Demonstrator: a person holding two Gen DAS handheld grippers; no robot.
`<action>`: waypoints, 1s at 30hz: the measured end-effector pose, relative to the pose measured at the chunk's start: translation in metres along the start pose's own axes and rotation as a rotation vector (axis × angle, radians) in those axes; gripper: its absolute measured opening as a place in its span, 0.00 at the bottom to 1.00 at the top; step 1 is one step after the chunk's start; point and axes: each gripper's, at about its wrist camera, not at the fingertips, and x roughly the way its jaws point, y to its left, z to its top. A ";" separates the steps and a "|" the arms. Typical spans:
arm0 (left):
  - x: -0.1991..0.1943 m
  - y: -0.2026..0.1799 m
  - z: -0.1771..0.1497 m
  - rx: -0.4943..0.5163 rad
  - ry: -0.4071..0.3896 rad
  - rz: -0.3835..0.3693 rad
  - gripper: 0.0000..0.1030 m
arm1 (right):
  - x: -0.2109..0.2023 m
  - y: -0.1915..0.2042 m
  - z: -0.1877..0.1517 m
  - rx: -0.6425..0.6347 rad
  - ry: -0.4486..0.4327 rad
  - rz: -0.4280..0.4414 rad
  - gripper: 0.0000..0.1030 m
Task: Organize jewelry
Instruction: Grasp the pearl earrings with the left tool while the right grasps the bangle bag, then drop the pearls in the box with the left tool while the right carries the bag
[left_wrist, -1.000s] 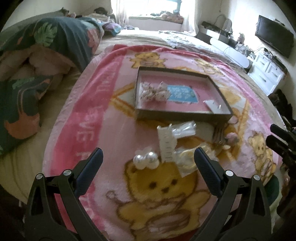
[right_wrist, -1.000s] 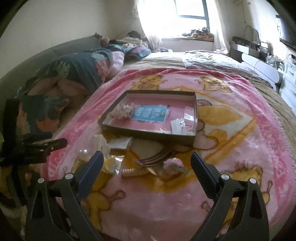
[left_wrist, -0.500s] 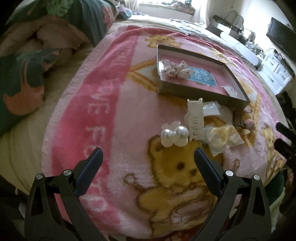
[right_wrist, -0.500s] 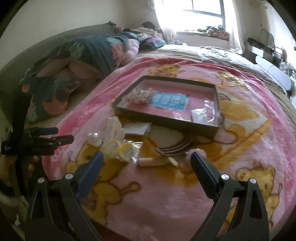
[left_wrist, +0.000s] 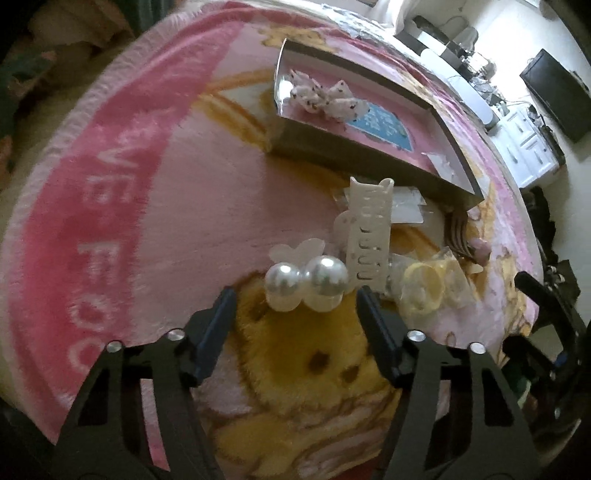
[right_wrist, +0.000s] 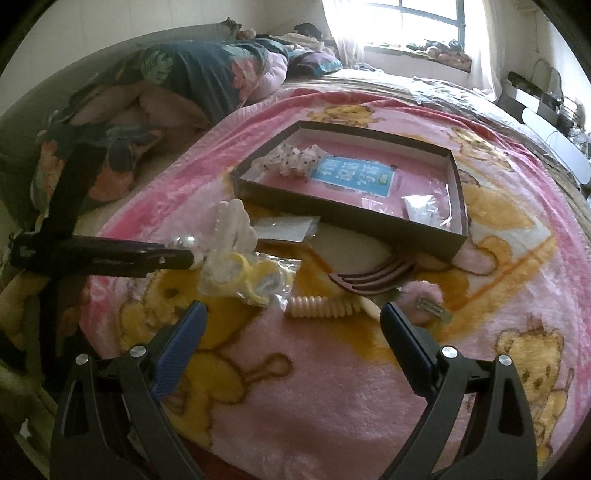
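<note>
A pearl hair piece (left_wrist: 306, 282) with two big white beads lies on the pink bear blanket (left_wrist: 184, 206). My left gripper (left_wrist: 293, 301) hangs just over it, jaws closing, with the beads at the fingertips and the pads clear of them. One of its fingers (right_wrist: 147, 254) also shows in the right wrist view. My right gripper (right_wrist: 293, 314) stands open over the blanket; a cream spiral hair tie (right_wrist: 325, 306) lies just ahead of it. The dark tray (right_wrist: 343, 214) behind holds a spotted white bow (right_wrist: 295, 160), a blue card (right_wrist: 354, 177) and a small clear bag (right_wrist: 421, 208).
Between the grippers and the tray lie a white claw clip (left_wrist: 369, 236), yellow rings in a clear bag (right_wrist: 240, 277), a brown comb (right_wrist: 373, 278) and a fluffy pink clip (right_wrist: 424, 295). Bedding (right_wrist: 166, 85) is piled at the left. White drawers (left_wrist: 532, 155) stand beyond the bed.
The left gripper has come down close onto the pearl piece and its jaws have narrowed. The right gripper has sunk a little toward the loose items.
</note>
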 end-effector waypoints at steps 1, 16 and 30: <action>0.004 0.000 0.002 0.000 0.006 -0.001 0.52 | 0.002 0.001 0.001 0.001 0.003 0.000 0.91; 0.003 0.017 0.026 -0.038 -0.033 -0.010 0.35 | 0.061 0.030 0.015 -0.031 0.087 0.052 0.91; -0.009 0.023 0.035 -0.038 -0.067 -0.009 0.35 | 0.068 0.030 0.022 -0.004 0.065 0.056 0.77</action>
